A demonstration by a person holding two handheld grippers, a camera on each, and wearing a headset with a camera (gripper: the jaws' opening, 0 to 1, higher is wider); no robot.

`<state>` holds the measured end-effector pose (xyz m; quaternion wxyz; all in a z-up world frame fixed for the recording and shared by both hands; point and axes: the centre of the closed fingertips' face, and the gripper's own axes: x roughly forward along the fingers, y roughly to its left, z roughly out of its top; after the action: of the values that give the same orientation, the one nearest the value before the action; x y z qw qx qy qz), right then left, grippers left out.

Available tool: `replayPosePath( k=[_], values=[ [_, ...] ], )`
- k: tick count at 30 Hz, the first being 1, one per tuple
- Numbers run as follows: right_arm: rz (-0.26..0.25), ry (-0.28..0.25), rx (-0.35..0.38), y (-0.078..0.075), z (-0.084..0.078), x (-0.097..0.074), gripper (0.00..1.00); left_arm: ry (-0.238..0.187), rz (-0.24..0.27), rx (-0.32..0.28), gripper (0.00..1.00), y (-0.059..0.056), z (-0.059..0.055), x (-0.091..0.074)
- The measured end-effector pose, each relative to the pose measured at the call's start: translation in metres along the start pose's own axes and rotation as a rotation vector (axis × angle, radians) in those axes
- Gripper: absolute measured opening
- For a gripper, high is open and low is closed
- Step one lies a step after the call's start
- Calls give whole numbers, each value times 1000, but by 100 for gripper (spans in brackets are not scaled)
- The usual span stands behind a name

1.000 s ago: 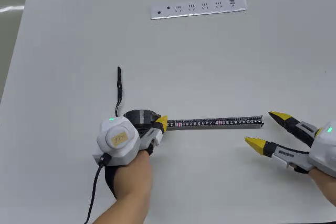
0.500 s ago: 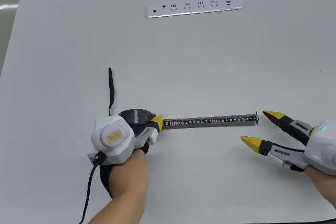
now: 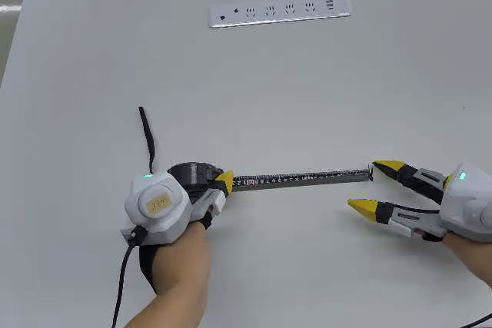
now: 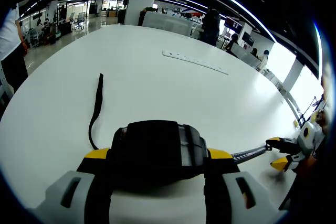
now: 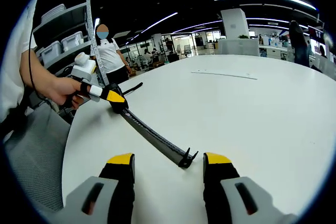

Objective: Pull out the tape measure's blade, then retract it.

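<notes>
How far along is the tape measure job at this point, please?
Done: the blade lies pulled out across the table. In hand: the left gripper clamps the case; the right gripper is open, with the blade's end hook at its jaw tips, ungripped. Left: retracting the blade into the case.

Nothing legible: blade (image 3: 300,179) carries printed scale numerals too small to read, tan sticker (image 3: 157,204) on left gripper (image 3: 217,192) is blurred, and power strip (image 3: 280,11) markings cannot be made out.
</notes>
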<state>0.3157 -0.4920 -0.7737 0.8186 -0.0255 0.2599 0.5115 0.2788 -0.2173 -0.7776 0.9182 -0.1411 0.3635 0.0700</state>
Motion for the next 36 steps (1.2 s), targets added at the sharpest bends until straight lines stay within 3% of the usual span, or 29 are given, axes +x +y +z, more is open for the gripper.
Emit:
replayPosePath(
  k=[5,10,14,19,21,28,36],
  values=[
    [44,12,27,-3,2,5,50,4,-1,-2,69,0,-1,-1],
    [99,29,44,-1,3,4,37,5,-1,-4,69,0,-1,0],
    [118,21,52,0,4,3,34,5,-1,-8,69,0,-1,0],
    [130,28,66,-4,1,1,22,6,-3,-7,69,0,-2,0],
    [134,34,51,-4,0,1,15,6,-4,-9,69,-1,-2,0],
    [176,29,-4,0,-1,2,15,6,-4,-13,69,-1,-2,0],
    [172,25,-87,4,-3,0,13,7,2,-10,69,-1,-3,-1]
  ],
)
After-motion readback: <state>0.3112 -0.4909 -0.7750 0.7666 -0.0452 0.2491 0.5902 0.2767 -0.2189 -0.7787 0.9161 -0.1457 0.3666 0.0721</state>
